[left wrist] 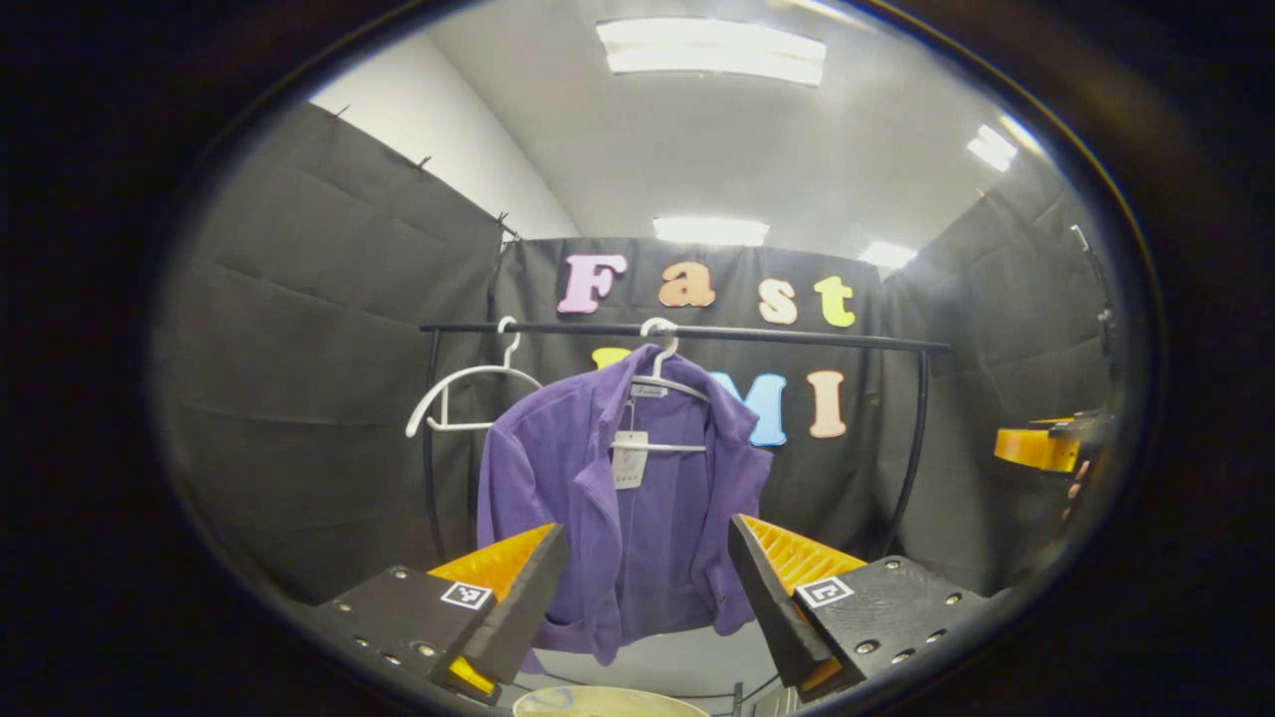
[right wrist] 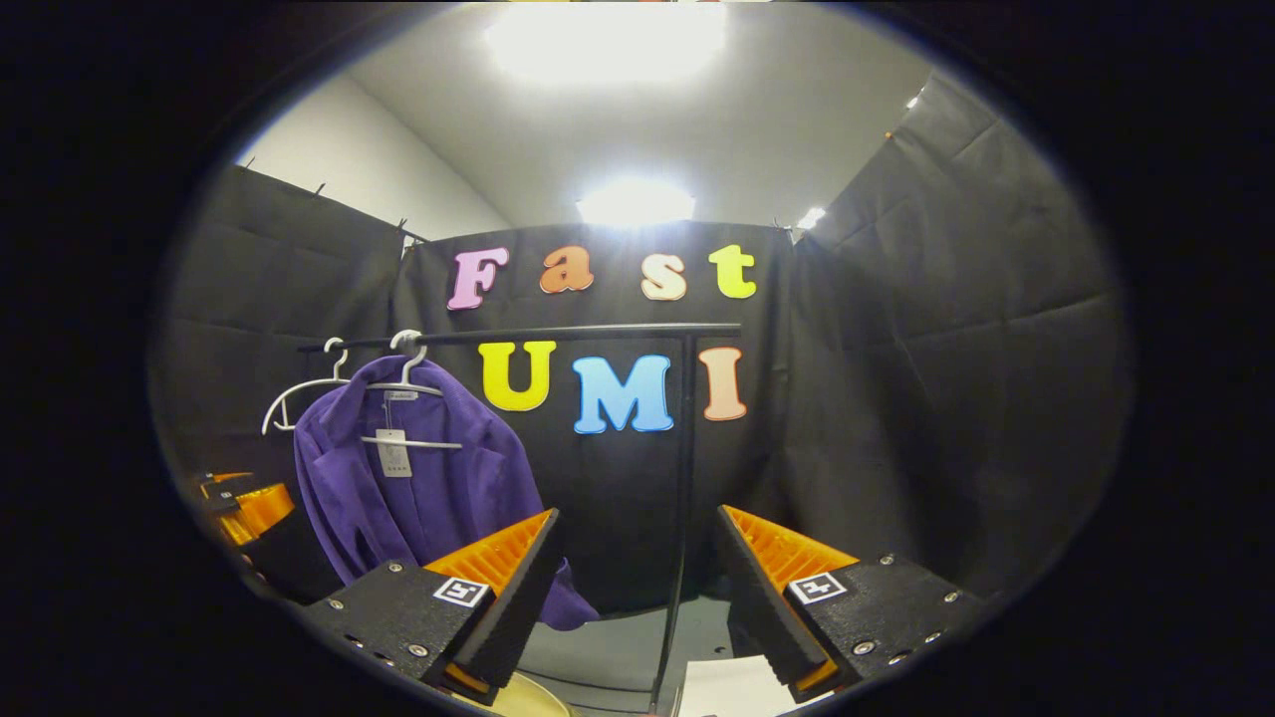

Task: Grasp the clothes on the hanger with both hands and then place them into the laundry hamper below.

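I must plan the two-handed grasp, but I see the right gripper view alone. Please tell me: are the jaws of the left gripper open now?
Observer: Yes. In the left gripper view, the left gripper has its jaws wide apart, and nothing is held between them.
Operator: Thank you. Where is the garment as seen from that gripper?
Observer: The purple jacket hangs straight ahead on its hanger. It is framed in the gap between the jaws, farther off and not touched.
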